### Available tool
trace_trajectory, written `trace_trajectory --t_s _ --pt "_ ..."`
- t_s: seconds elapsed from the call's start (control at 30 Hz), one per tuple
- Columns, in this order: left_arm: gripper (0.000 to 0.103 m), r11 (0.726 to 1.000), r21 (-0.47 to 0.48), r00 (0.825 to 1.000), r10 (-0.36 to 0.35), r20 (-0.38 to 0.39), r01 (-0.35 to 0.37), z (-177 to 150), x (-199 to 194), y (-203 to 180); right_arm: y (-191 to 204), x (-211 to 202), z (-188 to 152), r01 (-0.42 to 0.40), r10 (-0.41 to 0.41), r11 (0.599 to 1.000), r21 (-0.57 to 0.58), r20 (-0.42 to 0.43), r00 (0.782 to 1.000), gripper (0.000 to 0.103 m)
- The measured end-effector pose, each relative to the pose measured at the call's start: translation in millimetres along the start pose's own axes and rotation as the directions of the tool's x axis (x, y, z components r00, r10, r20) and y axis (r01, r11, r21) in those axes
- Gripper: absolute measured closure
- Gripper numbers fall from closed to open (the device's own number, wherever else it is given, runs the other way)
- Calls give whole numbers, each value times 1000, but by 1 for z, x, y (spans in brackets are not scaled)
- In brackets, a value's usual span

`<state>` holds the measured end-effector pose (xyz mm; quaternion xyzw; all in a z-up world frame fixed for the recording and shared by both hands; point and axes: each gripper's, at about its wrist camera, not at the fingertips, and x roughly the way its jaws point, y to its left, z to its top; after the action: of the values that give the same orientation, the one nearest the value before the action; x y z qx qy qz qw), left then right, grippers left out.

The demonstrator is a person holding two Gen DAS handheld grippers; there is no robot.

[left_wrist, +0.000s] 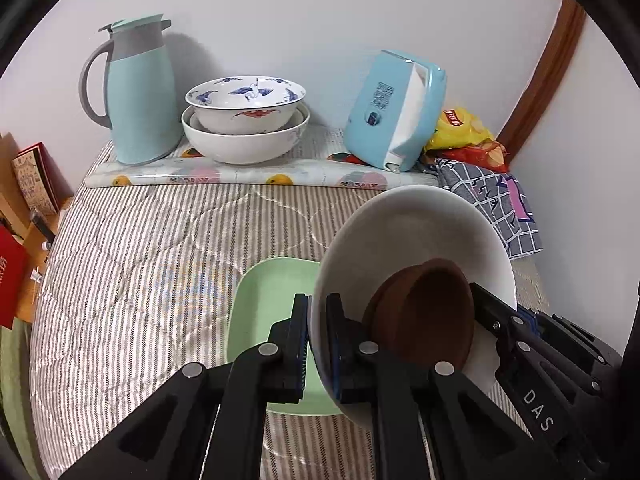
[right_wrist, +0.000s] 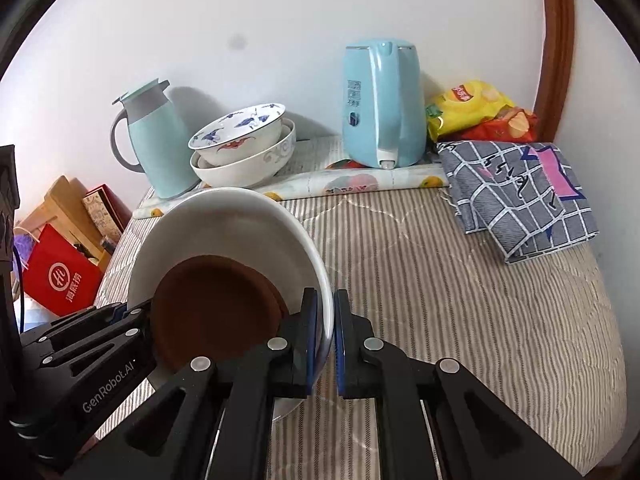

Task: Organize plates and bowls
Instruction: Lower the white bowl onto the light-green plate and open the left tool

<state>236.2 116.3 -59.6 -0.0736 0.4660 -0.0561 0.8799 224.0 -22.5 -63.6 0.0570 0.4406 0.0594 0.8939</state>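
A home bedroom: a striped quilted mattress [right_wrist: 460,280], folded bedding [right_wrist: 516,196], thermos jug [left_wrist: 138,92] and crisp packets [right_wrist: 476,110].

The right gripper [right_wrist: 326,336] pinches the right rim of a large white bowl [right_wrist: 224,224], one finger inside, one outside, and the left gripper [right_wrist: 132,316] grips the bowl's opposite edge. A brown dish [right_wrist: 212,312] lies inside the bowl, tilted toward the camera. Behind, on the striped cloth [right_wrist: 460,300], two patterned bowls [right_wrist: 244,148] sit nested between a pale blue jug [right_wrist: 160,144] and a blue kettle [right_wrist: 380,104].
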Motion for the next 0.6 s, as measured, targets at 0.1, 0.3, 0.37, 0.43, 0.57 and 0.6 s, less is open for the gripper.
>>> trace_trajectory --t_s 0.1,0.3,0.37,0.43,0.57,0.6 --pt "94 1000 -4 1000 5 -6 -5 0 3 6 4 5 0 -5 5 1000 -1 -8 1000 95" --pt "94 1000 -14 1000 13 -19 -13 0 10 20 13 17 -1 -12 12 1000 -5 -26 1000 95" --pt "94 1000 -20 1000 14 -26 -15 0 14 24 15 23 -2 -14 14 1000 -8 -35 999 95" --pt "94 1000 -24 999 15 -34 -16 0 18 27 16 30 -3 -17 16 1000 -6 -48 999 95" --pt "94 999 -31 998 21 -54 -23 -2 29 33 18 43 -5 -20 19 1000 -6 -69 997 95" --pt "94 999 -33 998 24 -61 -26 -3 32 35 19 46 -6 -22 21 1000 -4 -77 997 95"
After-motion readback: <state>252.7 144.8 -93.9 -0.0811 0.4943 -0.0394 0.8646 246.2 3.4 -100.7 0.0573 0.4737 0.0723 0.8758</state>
